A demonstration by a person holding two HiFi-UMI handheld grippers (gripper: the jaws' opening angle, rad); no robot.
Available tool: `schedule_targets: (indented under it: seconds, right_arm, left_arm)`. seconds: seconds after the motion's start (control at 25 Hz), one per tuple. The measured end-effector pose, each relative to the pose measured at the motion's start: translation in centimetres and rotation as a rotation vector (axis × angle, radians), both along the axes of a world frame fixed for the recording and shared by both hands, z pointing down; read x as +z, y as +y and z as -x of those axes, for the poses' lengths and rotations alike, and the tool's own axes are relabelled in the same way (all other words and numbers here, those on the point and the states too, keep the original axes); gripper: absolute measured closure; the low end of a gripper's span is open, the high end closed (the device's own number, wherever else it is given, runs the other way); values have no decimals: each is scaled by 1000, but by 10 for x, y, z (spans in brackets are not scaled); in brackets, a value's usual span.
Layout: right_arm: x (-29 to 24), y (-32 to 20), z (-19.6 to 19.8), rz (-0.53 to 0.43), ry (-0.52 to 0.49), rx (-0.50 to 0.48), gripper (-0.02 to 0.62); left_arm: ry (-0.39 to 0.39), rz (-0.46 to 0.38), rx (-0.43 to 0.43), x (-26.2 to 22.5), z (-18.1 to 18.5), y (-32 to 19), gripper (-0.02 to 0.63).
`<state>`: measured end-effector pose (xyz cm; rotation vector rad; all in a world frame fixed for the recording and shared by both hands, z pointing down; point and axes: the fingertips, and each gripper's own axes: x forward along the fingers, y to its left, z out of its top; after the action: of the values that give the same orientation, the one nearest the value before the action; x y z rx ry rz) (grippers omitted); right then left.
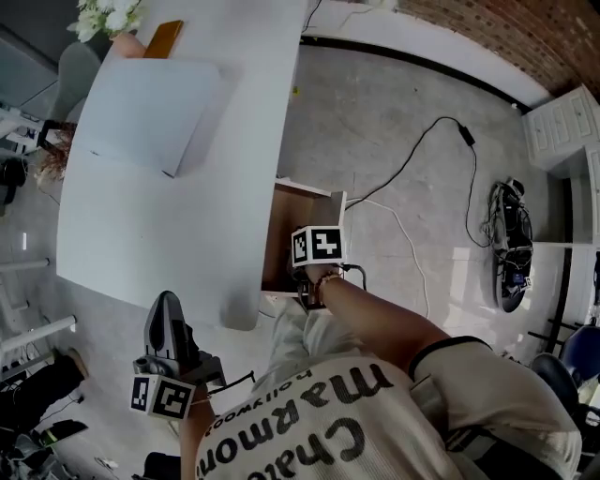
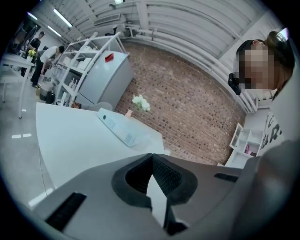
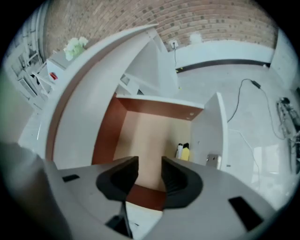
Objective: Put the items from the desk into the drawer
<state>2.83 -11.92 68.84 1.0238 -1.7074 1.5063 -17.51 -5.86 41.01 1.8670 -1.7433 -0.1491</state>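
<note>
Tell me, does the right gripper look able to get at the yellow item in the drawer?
Probably yes: the drawer stands open, the right gripper is above it, open and empty, and nothing covers the yellow item.

**Clearance inside the open drawer (image 3: 105, 140) beneath the right claw (image 3: 149, 165).**
Floor bare straight ahead; two small bottles (image 3: 183, 152) stand to the claw's right, beside the drawer wall.

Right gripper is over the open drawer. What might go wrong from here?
1. The flat white rectangular device is wide and thin; narrow jaws may slip on it.
2. The orange object lies beside the white flowers; reaching there might knock them.
3. The small yellow and white containers stand in the open wooden drawer; anything dropped in may topple them.
</note>
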Motion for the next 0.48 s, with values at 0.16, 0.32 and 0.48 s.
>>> schedule_targets:
  seconds: [0.16, 0.32, 0.48]
  right_arm:
    - [-63, -16, -18, -103, -61, 59, 467]
    - [-126, -32, -39, -221, -119, 106, 487]
    - [-187, -43, -61, -329, -171, 159, 527]
  left_arm:
    - [14, -65, 17, -29, -22, -5, 604]
    - [24, -134, 31, -56, -42, -10, 604]
    - [37, -187, 51, -84, -63, -13, 604]
